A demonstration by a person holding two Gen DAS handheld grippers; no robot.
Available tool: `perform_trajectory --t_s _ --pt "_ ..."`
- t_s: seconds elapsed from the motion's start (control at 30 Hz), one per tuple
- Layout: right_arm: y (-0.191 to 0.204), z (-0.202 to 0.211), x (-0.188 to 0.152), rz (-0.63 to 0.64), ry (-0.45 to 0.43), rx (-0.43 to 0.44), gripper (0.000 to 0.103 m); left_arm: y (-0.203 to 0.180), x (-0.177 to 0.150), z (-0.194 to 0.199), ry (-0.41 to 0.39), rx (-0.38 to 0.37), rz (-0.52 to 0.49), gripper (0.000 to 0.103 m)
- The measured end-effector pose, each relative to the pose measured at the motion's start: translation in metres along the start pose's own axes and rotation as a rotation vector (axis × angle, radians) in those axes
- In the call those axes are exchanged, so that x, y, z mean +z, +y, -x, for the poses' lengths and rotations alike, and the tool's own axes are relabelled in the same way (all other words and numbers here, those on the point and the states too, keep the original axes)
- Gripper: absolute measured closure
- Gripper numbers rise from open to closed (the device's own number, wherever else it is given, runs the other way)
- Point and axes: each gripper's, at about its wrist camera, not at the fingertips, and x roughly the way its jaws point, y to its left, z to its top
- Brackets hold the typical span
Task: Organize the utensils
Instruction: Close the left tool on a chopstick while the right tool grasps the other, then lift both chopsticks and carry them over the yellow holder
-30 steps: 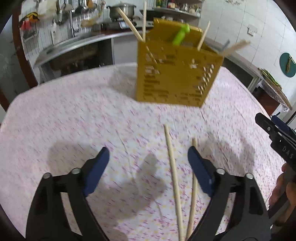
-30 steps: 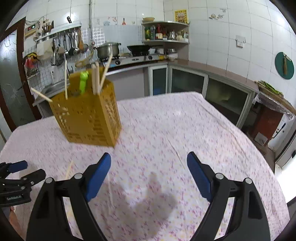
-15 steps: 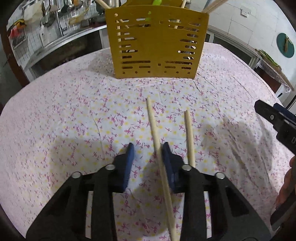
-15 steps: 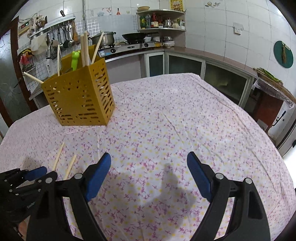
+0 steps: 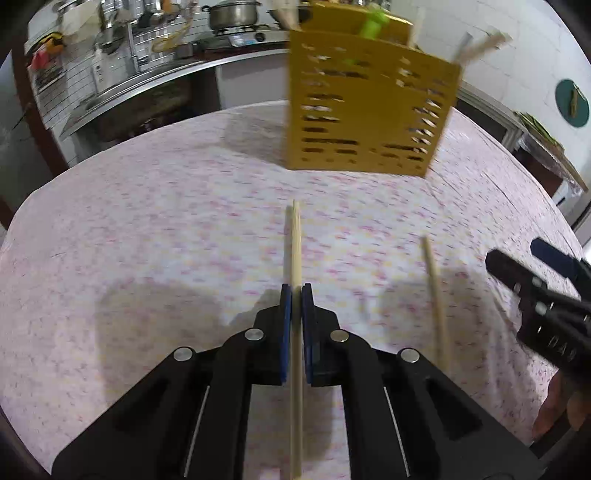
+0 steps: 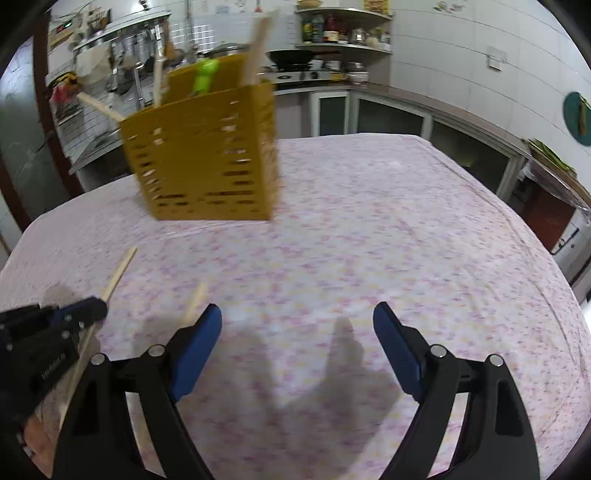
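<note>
Left wrist view: my left gripper (image 5: 296,295) just clamped its blue pads on a long pale wooden chopstick (image 5: 295,243). A second chopstick (image 5: 436,295) lies right of it on the floral tablecloth (image 5: 147,240), the slotted yellow plastic utensil holder (image 5: 365,107) stands farther off, and my right gripper (image 6: 297,325) hangs wide open and empty.

Black two-finger left gripper (image 5: 296,291), blue pads (image 5: 284,314): pale wooden chopstick (image 5: 295,243) between them. Second pale wooden chopstick (image 5: 435,291) to its right. Mustard-yellow slotted plastic utensil holder (image 5: 365,110) ahead; lime-green handle (image 5: 373,26) inside. White tablecloth (image 5: 147,221), pink-and-yellow floral print.
</note>
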Motion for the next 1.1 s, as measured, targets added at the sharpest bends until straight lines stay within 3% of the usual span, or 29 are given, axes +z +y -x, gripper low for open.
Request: perform_trajectory --t_s 0.17,0.23,0.4,0.47,0.7,0.8,0.9,1.1 --pt "0.027 -0.008 -0.003 -0.003 0.043 0.0 0.022 0.032 -0.003 0.006 -0.003 0.031 0.031 0.099" --pt "0.035 -0.01 -0.004 -0.002 0.054 -0.001 0.033 0.045 -0.006 0.007 -0.001 0.048 0.046 0.099" --pt "0.059 -0.018 -0.012 0.023 0.124 0.011 0.071 0.063 -0.01 0.007 0.006 0.046 0.076 0.099" --pt "0.064 -0.018 -0.012 0.026 0.133 -0.007 0.076 0.064 -0.01 0.006 0.008 0.04 0.077 0.099" --pt "0.069 -0.025 -0.002 -0.005 0.209 -0.022 0.079 0.067 -0.01 0.0 0.027 0.016 0.091 0.099" --pt "0.067 -0.025 -0.002 -0.014 0.201 0.007 0.091 0.068 -0.011 -0.002 0.032 0.006 0.1 0.098" --pt "0.057 -0.021 0.001 -0.046 0.2 0.049 0.097 0.068 -0.01 0.0 0.031 -0.003 0.106 0.098" --pt "0.034 -0.001 0.012 -0.087 0.118 0.132 0.097 0.066 -0.008 0.01 0.007 -0.043 0.121 0.098"
